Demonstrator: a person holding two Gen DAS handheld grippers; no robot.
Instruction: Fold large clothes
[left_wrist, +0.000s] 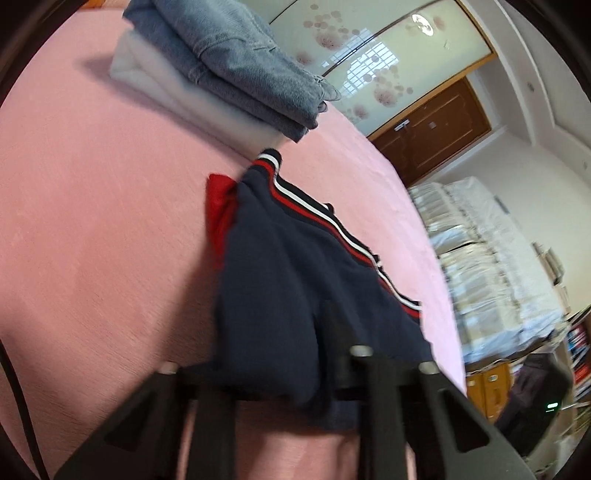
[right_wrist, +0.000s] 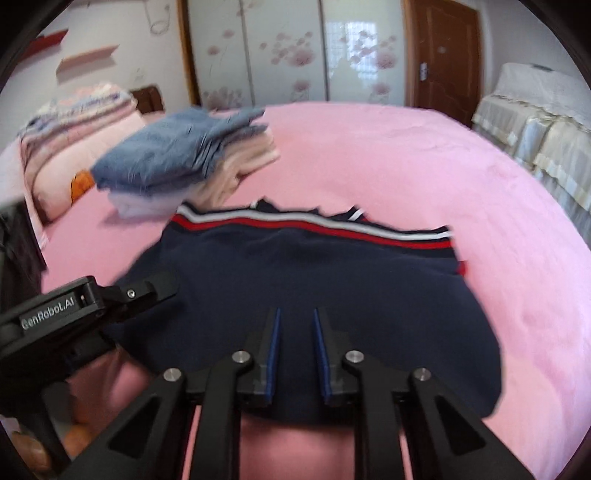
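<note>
A navy garment (right_wrist: 295, 280) with red and white stripes along its far edge lies folded on the pink bed (right_wrist: 406, 155). My right gripper (right_wrist: 295, 314) hovers over its near part, fingers slightly apart with nothing between them. My left gripper (right_wrist: 147, 291) reaches in from the left and pinches the garment's left edge. In the left wrist view the navy cloth (left_wrist: 288, 266) drapes over the left gripper (left_wrist: 317, 332) and hides its fingertips; a red lining (left_wrist: 218, 206) shows at the far corner.
A stack of folded clothes with blue jeans on top (right_wrist: 177, 155) sits on the bed beyond the garment, also in the left wrist view (left_wrist: 229, 62). Folded bedding (right_wrist: 74, 122) lies far left. Wardrobe doors, a brown door and a covered sofa (right_wrist: 535, 122) stand behind.
</note>
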